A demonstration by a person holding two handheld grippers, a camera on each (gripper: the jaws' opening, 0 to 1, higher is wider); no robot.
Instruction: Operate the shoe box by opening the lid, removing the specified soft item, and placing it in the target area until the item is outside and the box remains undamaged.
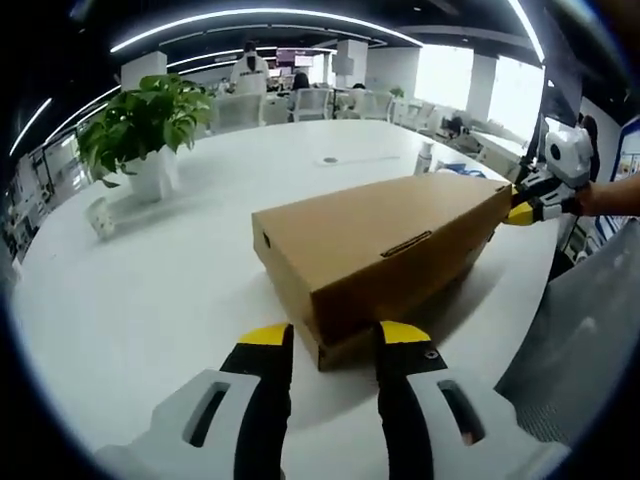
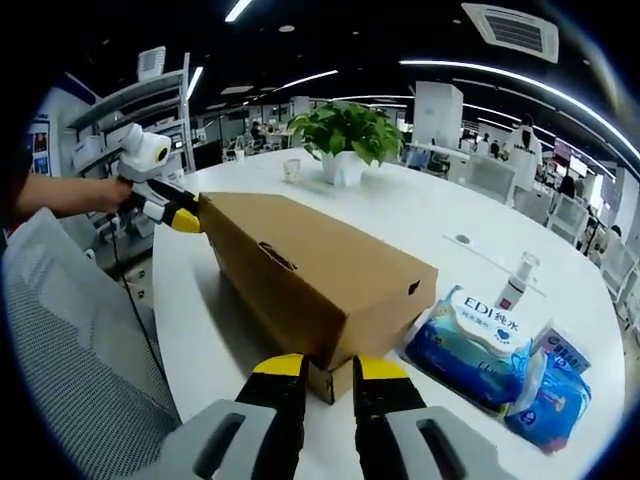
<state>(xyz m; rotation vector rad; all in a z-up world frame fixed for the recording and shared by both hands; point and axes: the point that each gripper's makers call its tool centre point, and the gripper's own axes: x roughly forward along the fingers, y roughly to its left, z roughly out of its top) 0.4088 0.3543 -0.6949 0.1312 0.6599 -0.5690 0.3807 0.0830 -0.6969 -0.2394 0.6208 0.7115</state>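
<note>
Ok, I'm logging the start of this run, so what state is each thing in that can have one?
shoe box: lid shut, lying flat on the white table.
left hand-held gripper: open, jaws at one end of the box.
right hand-held gripper: open, jaws at the other end.
wet wipes packs: closed, lying on the table beside the box.
spray bottle: upright.
potted plant: upright.
</note>
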